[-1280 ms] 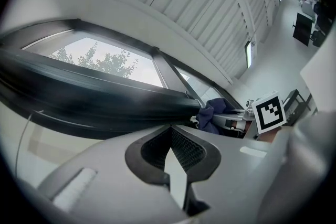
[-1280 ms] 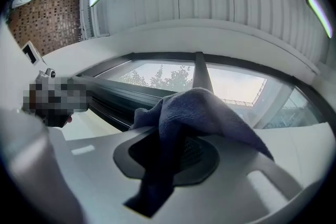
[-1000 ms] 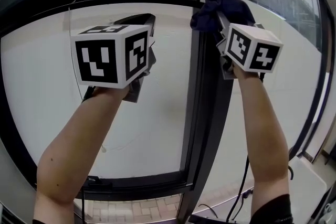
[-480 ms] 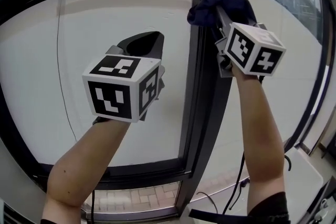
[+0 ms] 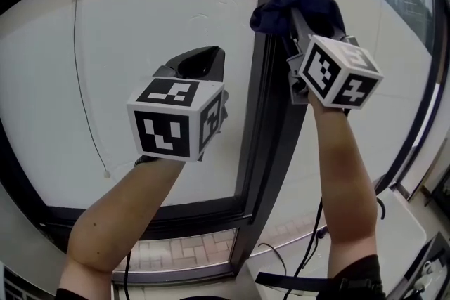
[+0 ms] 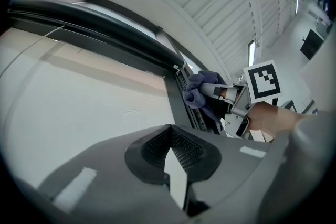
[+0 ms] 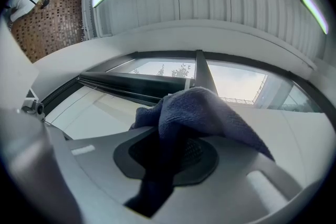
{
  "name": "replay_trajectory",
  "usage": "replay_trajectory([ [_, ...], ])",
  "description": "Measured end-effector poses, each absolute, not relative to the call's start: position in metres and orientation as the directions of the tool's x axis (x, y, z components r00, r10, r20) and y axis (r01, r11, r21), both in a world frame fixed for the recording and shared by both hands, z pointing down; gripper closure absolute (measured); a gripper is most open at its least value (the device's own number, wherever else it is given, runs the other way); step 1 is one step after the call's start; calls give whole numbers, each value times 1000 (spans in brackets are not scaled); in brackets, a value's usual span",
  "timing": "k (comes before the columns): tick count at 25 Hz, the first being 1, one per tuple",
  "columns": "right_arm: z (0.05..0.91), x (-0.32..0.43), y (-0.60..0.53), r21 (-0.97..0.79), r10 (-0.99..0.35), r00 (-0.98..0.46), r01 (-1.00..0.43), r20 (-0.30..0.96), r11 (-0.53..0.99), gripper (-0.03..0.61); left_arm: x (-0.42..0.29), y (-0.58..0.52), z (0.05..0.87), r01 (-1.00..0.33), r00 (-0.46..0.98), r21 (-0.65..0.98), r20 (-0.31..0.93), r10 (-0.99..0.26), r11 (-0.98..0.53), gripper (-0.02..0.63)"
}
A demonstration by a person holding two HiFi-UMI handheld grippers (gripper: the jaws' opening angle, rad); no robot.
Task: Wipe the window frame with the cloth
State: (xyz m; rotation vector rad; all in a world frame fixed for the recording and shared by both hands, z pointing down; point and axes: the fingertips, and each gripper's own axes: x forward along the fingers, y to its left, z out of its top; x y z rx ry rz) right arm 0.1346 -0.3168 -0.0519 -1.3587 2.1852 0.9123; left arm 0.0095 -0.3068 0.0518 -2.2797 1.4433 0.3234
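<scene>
My right gripper (image 5: pixel 294 31) clamps the crumpled dark blue cloth (image 5: pixel 299 5) against the black window frame (image 5: pixel 261 123). My left gripper (image 5: pixel 200 61) is closed on nothing.

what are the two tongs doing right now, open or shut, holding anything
Left tongs: shut, nothing between them.
Right tongs: shut on the dark blue terry cloth.

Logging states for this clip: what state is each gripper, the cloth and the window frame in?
left gripper: shut, empty.
right gripper: shut on the cloth.
cloth: bunched, clamped, held against the window frame at its upright bar.
window frame: cloth on its upright bar, near the top; dirt or wetness cannot be told.
</scene>
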Motion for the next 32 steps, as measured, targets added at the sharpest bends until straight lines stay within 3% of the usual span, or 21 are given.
replay_trajectory([
  [32, 53, 144, -325, 303, -677, -462, -887, -573, 349, 512, 27, -310, 133, -896, 443, -154, -335, -831, -416, 620],
])
